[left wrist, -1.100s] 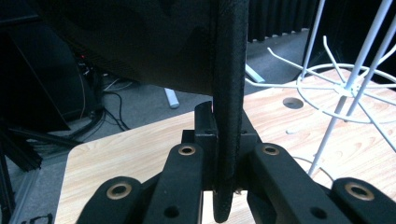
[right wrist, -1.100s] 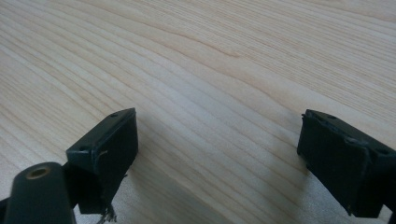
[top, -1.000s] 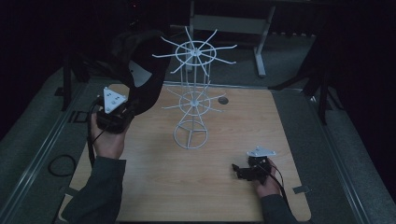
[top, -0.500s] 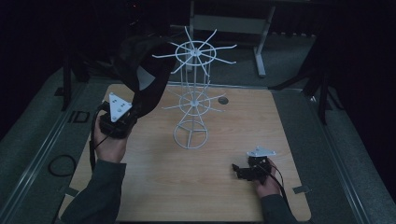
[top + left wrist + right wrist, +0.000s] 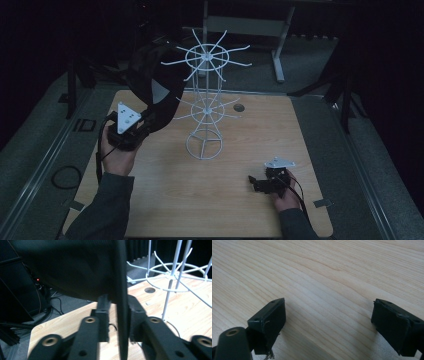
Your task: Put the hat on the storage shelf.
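L gripper sits up and to the left of the white wire rack, raised off the table. Its jaws have just been opening: a sec ago they were clamped on the black cap's edge; now, in the left gripper view, the edge runs between the two pads with a gap at the left pad, and whether it rests on the right one I can't tell. So grip released, cap between the jaws but not pinched.

Cap itself: just above and beyond the L jaws, bulk hanging toward the rack's top ring, near one of the upper prongs. Whether it's hooked on a prong I can't tell from the high view, too dark. Vs. a sec ago the cap and L hand sit closer in to the rack.

Meaning, as I read it: hang step is at the let-go point. If the cap is caught on the prong, next is backing the L gripper out w/o dragging the edge. If not, it'll drop.

R gripper is well apart, low on the table near the person's side, jaws wide open, nothing between them, bare wood under them. Idle.
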Available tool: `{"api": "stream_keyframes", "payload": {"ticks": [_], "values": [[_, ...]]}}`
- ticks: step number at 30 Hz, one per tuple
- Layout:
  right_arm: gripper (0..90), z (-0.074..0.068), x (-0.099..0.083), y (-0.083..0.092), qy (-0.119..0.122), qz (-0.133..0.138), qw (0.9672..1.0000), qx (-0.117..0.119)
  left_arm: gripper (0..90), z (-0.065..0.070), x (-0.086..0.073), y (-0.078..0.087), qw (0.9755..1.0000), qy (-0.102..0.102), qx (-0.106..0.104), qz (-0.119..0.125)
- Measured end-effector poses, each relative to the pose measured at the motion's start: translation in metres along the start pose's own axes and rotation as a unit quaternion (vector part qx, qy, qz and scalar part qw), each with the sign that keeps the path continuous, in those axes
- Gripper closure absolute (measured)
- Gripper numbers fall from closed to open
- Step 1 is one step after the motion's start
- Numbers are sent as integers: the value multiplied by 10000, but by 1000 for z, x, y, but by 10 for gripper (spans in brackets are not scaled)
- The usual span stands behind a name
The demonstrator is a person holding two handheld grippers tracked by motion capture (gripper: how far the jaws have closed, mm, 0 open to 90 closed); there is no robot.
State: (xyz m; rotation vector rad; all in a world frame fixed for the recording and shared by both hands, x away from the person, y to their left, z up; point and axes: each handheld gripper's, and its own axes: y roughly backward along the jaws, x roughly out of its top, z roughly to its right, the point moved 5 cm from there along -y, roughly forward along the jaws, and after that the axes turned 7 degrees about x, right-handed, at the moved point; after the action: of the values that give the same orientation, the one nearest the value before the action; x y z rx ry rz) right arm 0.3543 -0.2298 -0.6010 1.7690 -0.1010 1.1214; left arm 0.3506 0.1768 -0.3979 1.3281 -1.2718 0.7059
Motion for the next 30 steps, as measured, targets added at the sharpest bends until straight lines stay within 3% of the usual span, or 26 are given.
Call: {"api": "stream_keyframes", "payload": {"ticks": [14,16,30], "values": [[123,0,0,0,3,2,10000,-1,535,-1,-2,2,9998,166,-49,24],[122,0,0,0,2,1,10000,-1,514,-2,-2,2,9995,229,-219,-2],[123,0,0,0,3,0,10000,-3,454,-7,-16,7,9970,533,-554,-79]]}}
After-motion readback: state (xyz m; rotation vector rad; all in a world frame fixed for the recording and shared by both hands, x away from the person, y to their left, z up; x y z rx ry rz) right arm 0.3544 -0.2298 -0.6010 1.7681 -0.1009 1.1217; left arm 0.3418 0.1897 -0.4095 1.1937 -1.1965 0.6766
